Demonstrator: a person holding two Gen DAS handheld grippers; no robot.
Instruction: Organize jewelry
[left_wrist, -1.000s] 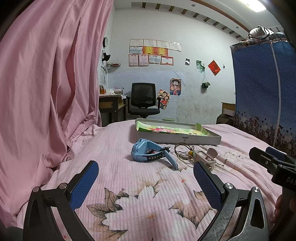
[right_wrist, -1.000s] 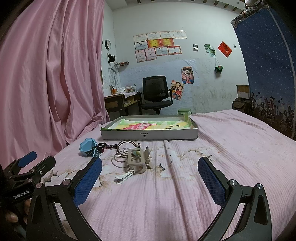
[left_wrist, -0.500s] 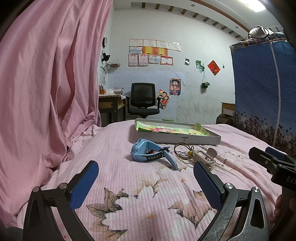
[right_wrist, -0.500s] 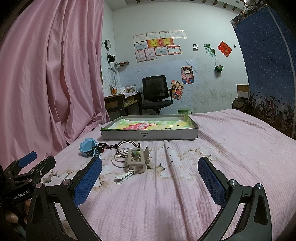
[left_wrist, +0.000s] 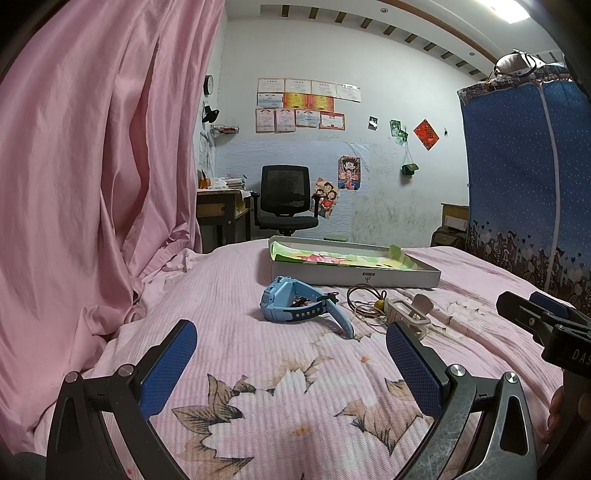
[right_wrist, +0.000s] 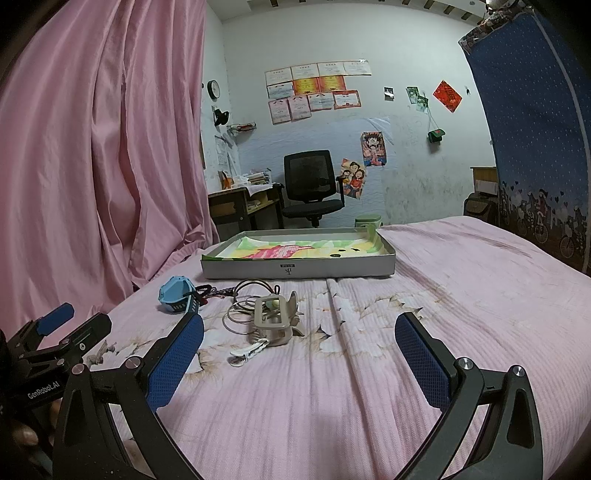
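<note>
Nothing is shifting since the earlier frames: both grippers are still hovering low over the pink ribbed bedspread (right_wrist: 461, 288). "GenRobot.AI" is showing on the left gripper (left_wrist: 291, 350) (seen from the right view), its blue textured pads spread wide and holding nothing; the right gripper (right_wrist: 299, 343) is gaping likewise. Ahead, a blue plastic watch (left_wrist: 295, 304), wire bangles (right_wrist: 240, 314) and a beige hair claw (right_wrist: 275, 319) are lying just before a shallow grey box (right_wrist: 295, 269).
</note>
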